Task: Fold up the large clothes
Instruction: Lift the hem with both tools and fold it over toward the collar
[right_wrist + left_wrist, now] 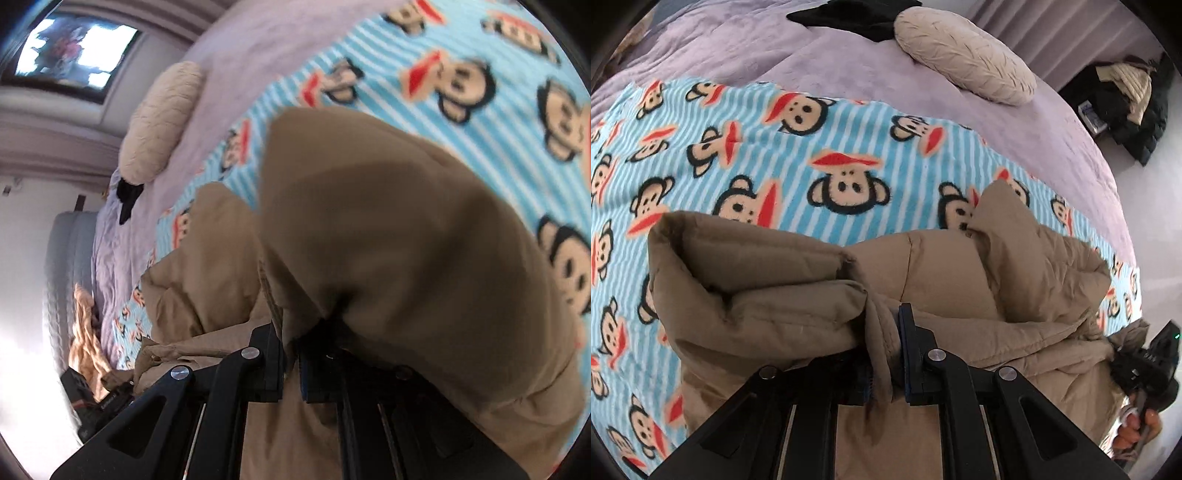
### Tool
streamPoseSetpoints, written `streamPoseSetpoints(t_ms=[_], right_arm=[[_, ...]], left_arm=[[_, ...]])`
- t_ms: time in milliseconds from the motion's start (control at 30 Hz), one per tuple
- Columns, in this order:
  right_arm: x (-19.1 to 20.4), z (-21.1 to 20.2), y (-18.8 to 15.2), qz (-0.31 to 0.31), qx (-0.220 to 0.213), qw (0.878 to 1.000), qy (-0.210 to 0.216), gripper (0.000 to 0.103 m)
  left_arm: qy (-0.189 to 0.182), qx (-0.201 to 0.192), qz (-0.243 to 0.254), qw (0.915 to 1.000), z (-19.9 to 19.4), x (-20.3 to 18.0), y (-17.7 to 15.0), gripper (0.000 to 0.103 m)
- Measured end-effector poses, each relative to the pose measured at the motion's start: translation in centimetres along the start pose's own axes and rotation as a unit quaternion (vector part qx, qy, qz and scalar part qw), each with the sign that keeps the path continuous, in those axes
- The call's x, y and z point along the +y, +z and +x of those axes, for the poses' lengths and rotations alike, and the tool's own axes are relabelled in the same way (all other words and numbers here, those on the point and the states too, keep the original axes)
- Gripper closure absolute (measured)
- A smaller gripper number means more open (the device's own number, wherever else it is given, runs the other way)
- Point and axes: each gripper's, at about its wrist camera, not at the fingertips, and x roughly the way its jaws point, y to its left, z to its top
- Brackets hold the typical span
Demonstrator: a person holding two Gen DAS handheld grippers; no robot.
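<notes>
The left gripper (886,350) has its black jaws closed tight on a pinched fold of the tan quilted puffer jacket (942,280), a ridge of fabric squeezed up between the blue-edged pads. The right gripper (291,362) is likewise clamped on a fold of the same jacket (388,229), whose cloth billows over its far finger and hides much of it. In the left wrist view the right gripper (1148,365) shows at the lower right edge, held in a hand (1137,428) and gripping the jacket's far end, so the garment's long axis runs across the picture from left to right between the two tools. The jacket is matte khaki-brown, padded, with stitched quilting lines; a thick rolled section bulges at the left and a peaked fold rises at the right. It lies over a fleece blanket of light blue and white stripes printed with cartoon monkey faces (783,147), which is spread on a lilac bedspread (849,62). Farther back on the bedspread rest an oval beige textured cushion (964,55) and a black garment (860,18). Beyond the bed a heap of dark and cream clothing (1126,99) sits near the floor. No writing can be read; small lettering on a black device at the lower left of the right wrist view is too blurred to make out.
</notes>
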Motion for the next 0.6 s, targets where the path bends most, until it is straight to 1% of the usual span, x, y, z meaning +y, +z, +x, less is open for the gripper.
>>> streamPoseSetpoints(t_ms=[33, 67, 100, 133, 167, 200, 233, 267, 300, 333, 367, 400, 433, 500, 533, 567, 600], right_arm=[[-0.2, 0.1, 0.0, 0.009, 0.004, 1.000, 0.004, 0.095], [-0.1, -0.1, 0.1, 0.008, 0.008, 1.000, 0.005, 0.094], [0.2, -0.5, 0.2, -0.001, 0.012, 1.000, 0.002, 0.092], [0.6, -1.2, 0.2, -0.016, 0.014, 1.000, -0.001, 0.083], [0.9, -1.8, 0.2, -0.028, 0.012, 1.000, -0.003, 0.061], [1.3, -2.7, 0.1, -0.041, 0.005, 0.999, -0.005, 0.046], [1.7, -3.8, -0.1, -0.055, -0.006, 0.998, -0.007, 0.030], [2.2, -4.7, -0.3, -0.069, -0.016, 0.997, -0.007, 0.031], [2.5, -5.5, -0.8, -0.084, -0.018, 0.996, -0.013, 0.032], [2.8, -5.7, -1.1, -0.093, -0.018, 0.995, -0.022, 0.043], [2.9, -6.0, -1.6, -0.107, -0.018, 0.993, -0.035, 0.069], [3.0, -6.1, -2.3, -0.130, -0.009, 0.990, -0.057, 0.081], [3.1, -5.8, -2.7, -0.145, -0.003, 0.987, -0.074, 0.088], [2.7, -5.4, -3.0, -0.181, -0.001, 0.976, -0.119, 0.090], [2.3, -5.1, -2.9, -0.196, -0.008, 0.969, -0.148, 0.090], [1.7, -5.0, -2.5, -0.202, -0.016, 0.965, -0.166, 0.090], [0.7, -4.8, -1.6, -0.199, -0.027, 0.963, -0.179, 0.091]], left_arm=[[-0.004, -0.009, 0.004, 0.9999, -0.7, -0.1, -0.2, 0.078], [-0.007, -0.027, 0.017, 0.9994, -1.8, -0.3, -0.5, 0.069], [-0.001, -0.044, 0.029, 0.9986, -2.7, -0.6, -0.7, 0.033], [0.012, -0.064, 0.040, 0.9971, -3.8, -0.8, -0.9, 0.000], [0.027, -0.096, 0.050, 0.9937, -5.2, -1.0, -1.2, 0.001], [0.034, -0.113, 0.066, 0.9907, -6.4, -1.4, -1.3, 0.001], [0.039, -0.113, 0.078, 0.9897, -7.0, -1.8, -1.3, 0.001], [0.039, -0.110, 0.085, 0.9895, -7.4, -2.0, -1.3, 0.001], [0.036, -0.106, 0.089, 0.9897, -7.5, -2.2, -1.2, 0.001], [0.032, -0.098, 0.096, 0.9900, -7.3, -2.5, -1.2, 0.003], [0.025, -0.087, 0.109, 0.9899, -6.9, -2.8, -1.3, 0.010], [0.024, -0.072, 0.130, 0.9886, -6.0, -3.3, -1.5, 0.027], [0.034, -0.061, 0.144, 0.9871, -5.1, -3.7, -1.6, 0.037], [0.062, -0.061, 0.164, 0.9827, -3.0, -4.0, -1.7, 0.043], [0.079, -0.064, 0.165, 0.9810, -2.1, -3.8, -1.4, 0.043], [0.100, -0.066, 0.154, 0.9808, -0.7, -3.1, -0.9, 0.043], [0.105, -0.064, 0.137, 0.9829, 0.2, -2.3, -0.4, 0.043]])
